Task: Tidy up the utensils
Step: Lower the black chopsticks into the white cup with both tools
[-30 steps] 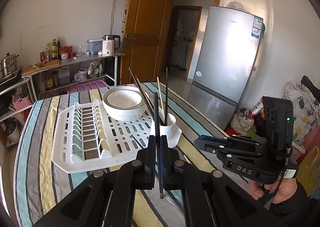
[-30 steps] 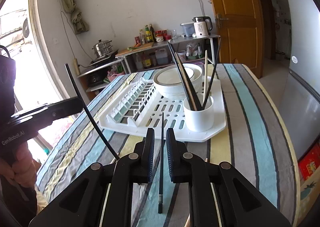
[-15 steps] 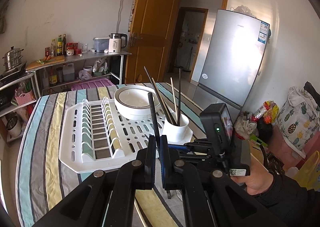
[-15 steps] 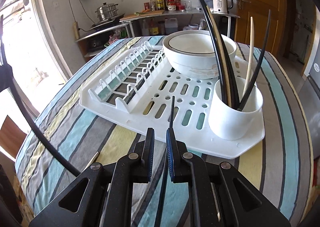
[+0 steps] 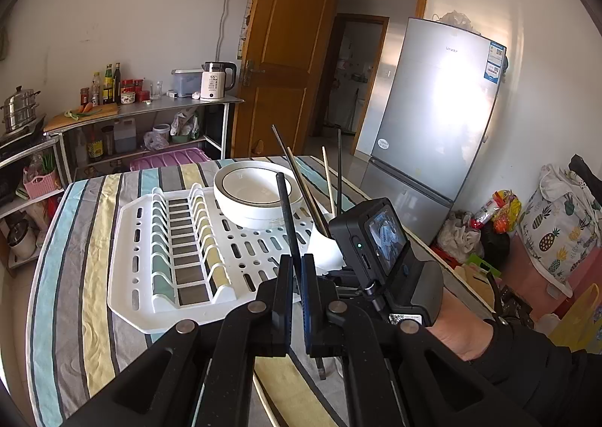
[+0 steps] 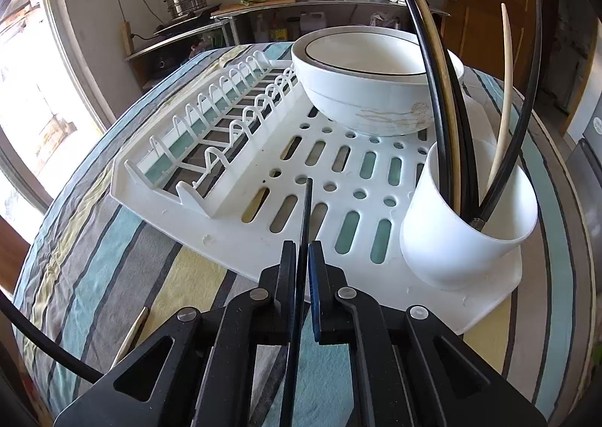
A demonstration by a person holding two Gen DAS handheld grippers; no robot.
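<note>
My left gripper (image 5: 297, 278) clamps a black chopstick (image 5: 286, 214); my right gripper (image 6: 301, 265) is closing around another black chopstick (image 6: 303, 235) beside the white cup (image 6: 466, 238).

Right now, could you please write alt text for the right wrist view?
The right gripper is closing on a black chopstick that lies on the striped tablecloth, its tip over a white rack. On the rack stand a cup of chopsticks and a bowl.
</note>
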